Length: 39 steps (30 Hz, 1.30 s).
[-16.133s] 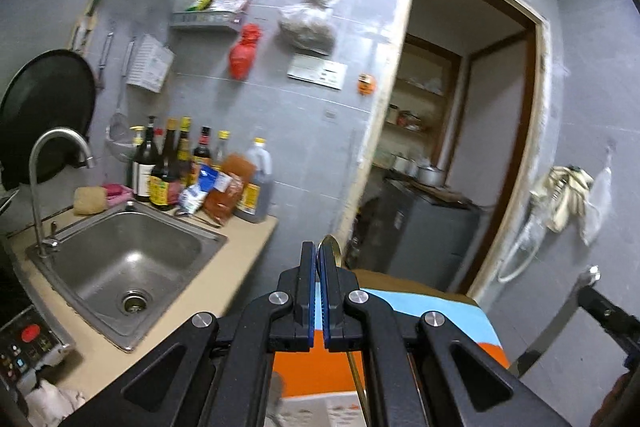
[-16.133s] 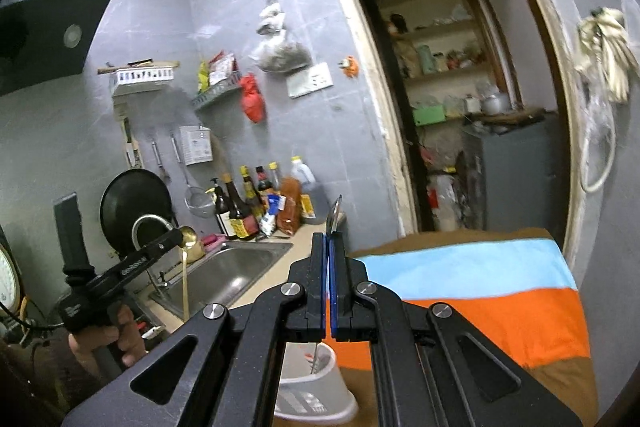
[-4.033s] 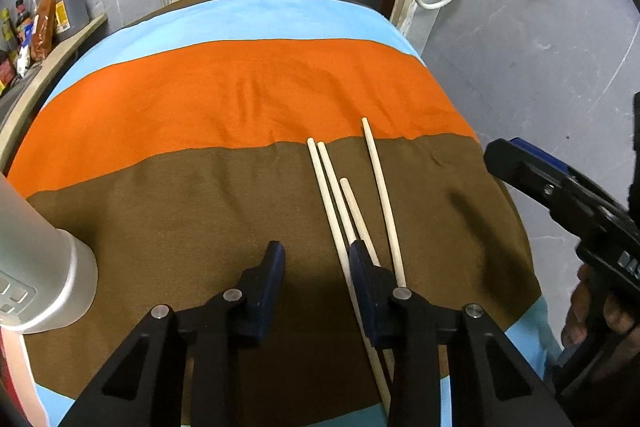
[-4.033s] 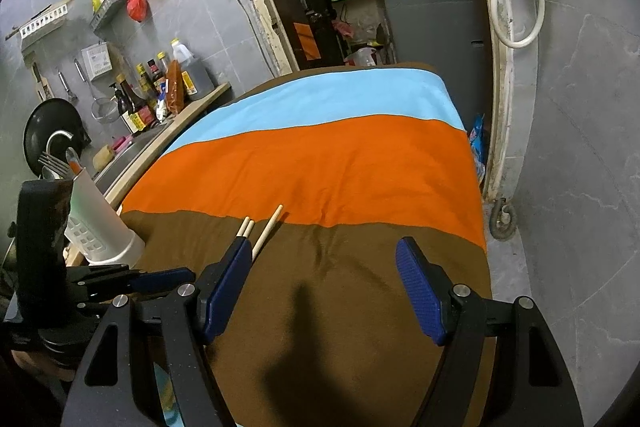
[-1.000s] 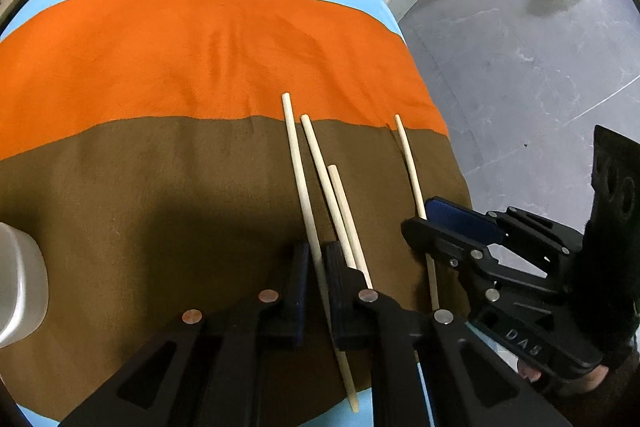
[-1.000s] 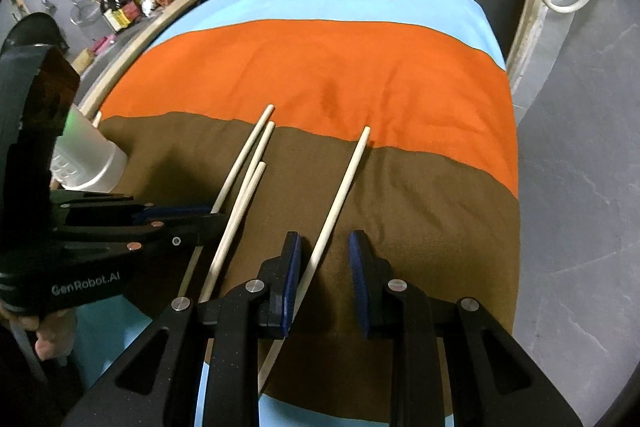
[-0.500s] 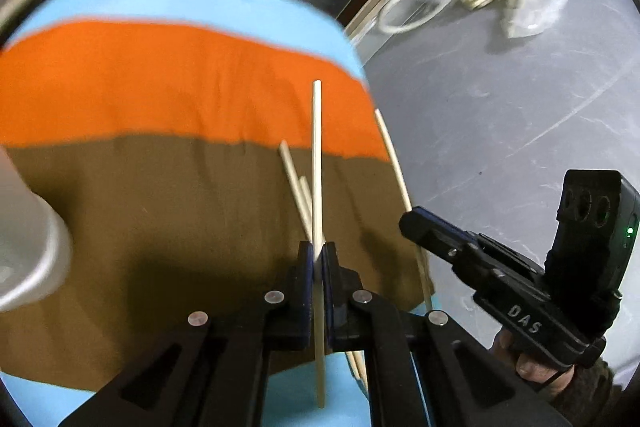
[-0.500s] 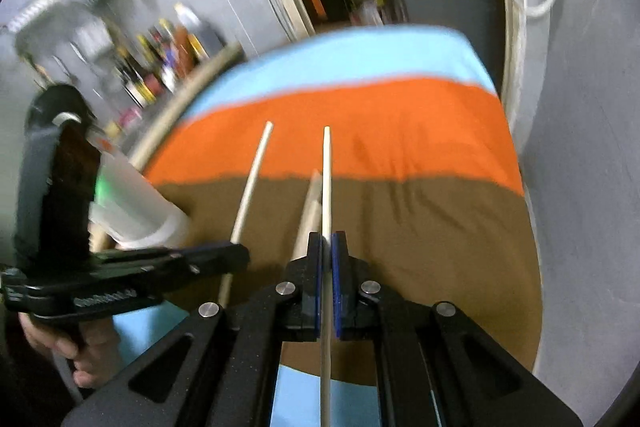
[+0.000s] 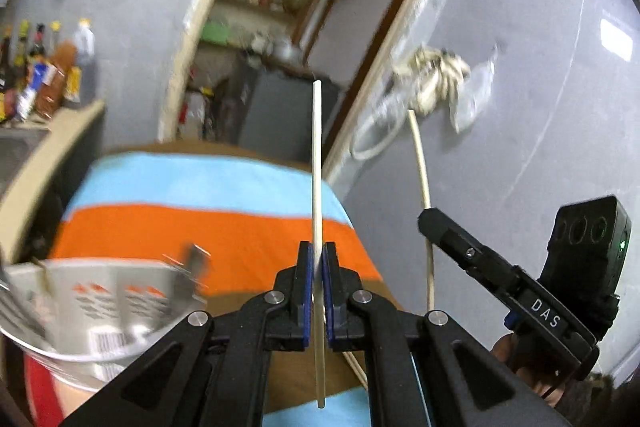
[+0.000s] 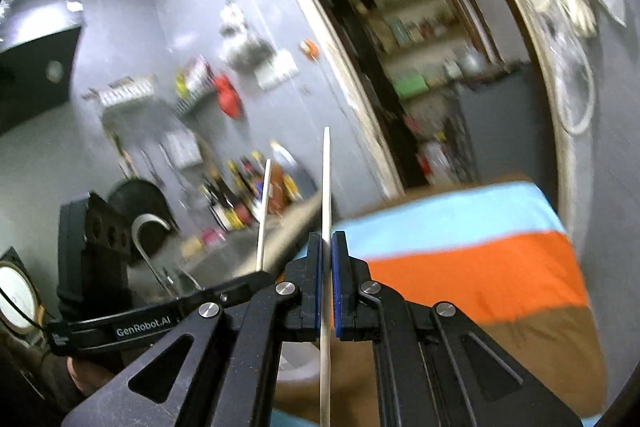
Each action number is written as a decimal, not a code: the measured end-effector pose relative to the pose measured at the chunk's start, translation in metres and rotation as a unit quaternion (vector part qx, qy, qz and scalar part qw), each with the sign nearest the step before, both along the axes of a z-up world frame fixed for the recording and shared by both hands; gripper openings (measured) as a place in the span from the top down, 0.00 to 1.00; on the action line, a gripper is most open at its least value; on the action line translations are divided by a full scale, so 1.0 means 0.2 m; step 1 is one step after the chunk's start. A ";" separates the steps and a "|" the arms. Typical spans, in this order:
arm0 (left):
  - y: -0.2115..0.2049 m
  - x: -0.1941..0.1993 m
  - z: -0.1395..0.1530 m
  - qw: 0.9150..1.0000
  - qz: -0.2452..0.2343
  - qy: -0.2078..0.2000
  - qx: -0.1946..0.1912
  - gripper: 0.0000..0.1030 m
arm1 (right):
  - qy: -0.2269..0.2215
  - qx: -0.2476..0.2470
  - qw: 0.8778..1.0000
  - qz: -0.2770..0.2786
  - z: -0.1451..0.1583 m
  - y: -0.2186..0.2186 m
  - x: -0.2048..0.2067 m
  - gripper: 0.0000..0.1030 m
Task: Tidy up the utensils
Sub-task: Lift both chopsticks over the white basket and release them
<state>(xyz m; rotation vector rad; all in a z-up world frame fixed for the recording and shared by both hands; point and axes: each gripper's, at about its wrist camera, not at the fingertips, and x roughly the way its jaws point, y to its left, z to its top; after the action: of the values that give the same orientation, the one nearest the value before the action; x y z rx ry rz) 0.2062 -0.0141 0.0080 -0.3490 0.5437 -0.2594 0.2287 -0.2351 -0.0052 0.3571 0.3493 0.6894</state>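
Two pale wooden chopsticks stand lifted above a striped cloth [image 9: 208,183] of blue, orange and brown. The left gripper [image 9: 318,267] is clamped on one chopstick [image 9: 316,155], which rises nearly upright between its blue pads. The right gripper [image 10: 328,259] is closed on the other chopstick [image 10: 326,179], likewise upright. A white utensil holder [image 9: 96,307] sits low at the left of the left wrist view, blurred, with utensils in it. Behind, bottles [image 10: 240,195] line the counter [image 9: 48,151] beside an open doorway [image 10: 420,67].
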 end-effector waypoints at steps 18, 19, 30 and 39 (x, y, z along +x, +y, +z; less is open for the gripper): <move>0.88 -0.19 -0.01 0.980 0.182 -0.070 -0.038 0.95 | -0.085 0.086 0.991 0.061 0.03 0.80 0.11 0.96; 0.89 -0.20 -0.02 0.980 0.183 -0.070 -0.038 0.95 | -0.082 0.088 0.991 0.058 0.00 0.81 0.12 0.96; 0.83 -0.16 -0.16 0.979 0.182 -0.085 0.018 0.95 | -0.092 0.049 0.994 0.041 -0.16 0.87 0.14 0.96; 0.77 -0.17 -0.21 0.982 0.166 -0.079 0.047 0.95 | -0.081 0.025 0.995 0.043 -0.20 0.86 0.14 0.96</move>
<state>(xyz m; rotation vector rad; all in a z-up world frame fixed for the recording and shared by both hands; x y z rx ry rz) 0.1725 0.1401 -0.0341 -0.3191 0.3330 0.0602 0.2560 -0.0627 -0.0450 0.3333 0.1935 0.8074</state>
